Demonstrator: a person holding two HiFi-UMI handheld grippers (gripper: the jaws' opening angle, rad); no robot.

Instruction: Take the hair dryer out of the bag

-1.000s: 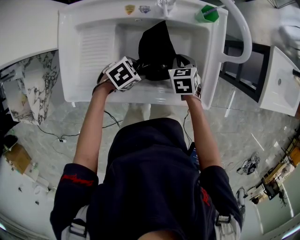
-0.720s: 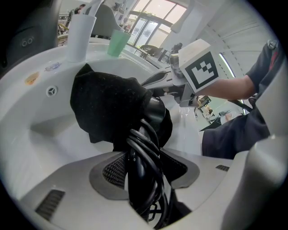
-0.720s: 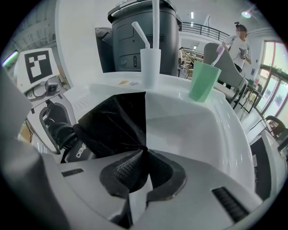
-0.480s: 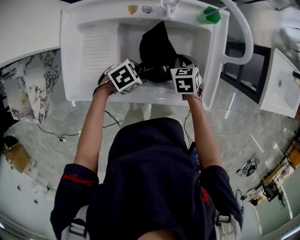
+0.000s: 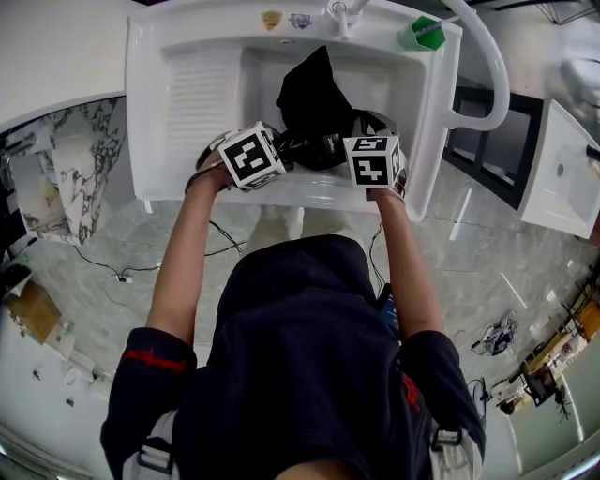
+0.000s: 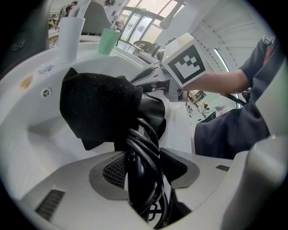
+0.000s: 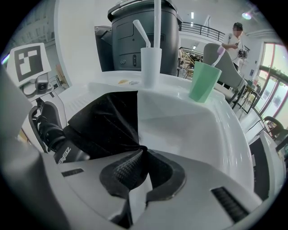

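Note:
A black cloth bag (image 5: 314,89) lies in the white sink basin. The black hair dryer (image 5: 323,148) sticks out of its mouth towards the person. In the left gripper view, my left gripper (image 6: 141,166) is shut on the hair dryer (image 6: 139,152) at its handle, which has the cord wound round it; the bag (image 6: 99,108) covers the far end. In the right gripper view, my right gripper (image 7: 139,155) is shut on a pinched fold of the bag (image 7: 108,123), and the hair dryer (image 7: 60,146) shows at the left. Both grippers hang over the basin's near side.
The sink rim (image 5: 169,122) surrounds the basin, with a faucet (image 5: 337,11) at the back. A green cup (image 7: 203,81) and a white cup (image 7: 151,66) stand on the back ledge. A white pipe (image 5: 492,75) curves at the right. A person (image 7: 236,40) stands far behind.
The left gripper has shifted slightly with the hair dryer, and a little more of the dryer shows outside the bag's mouth. The right gripper has kept still on the bag.

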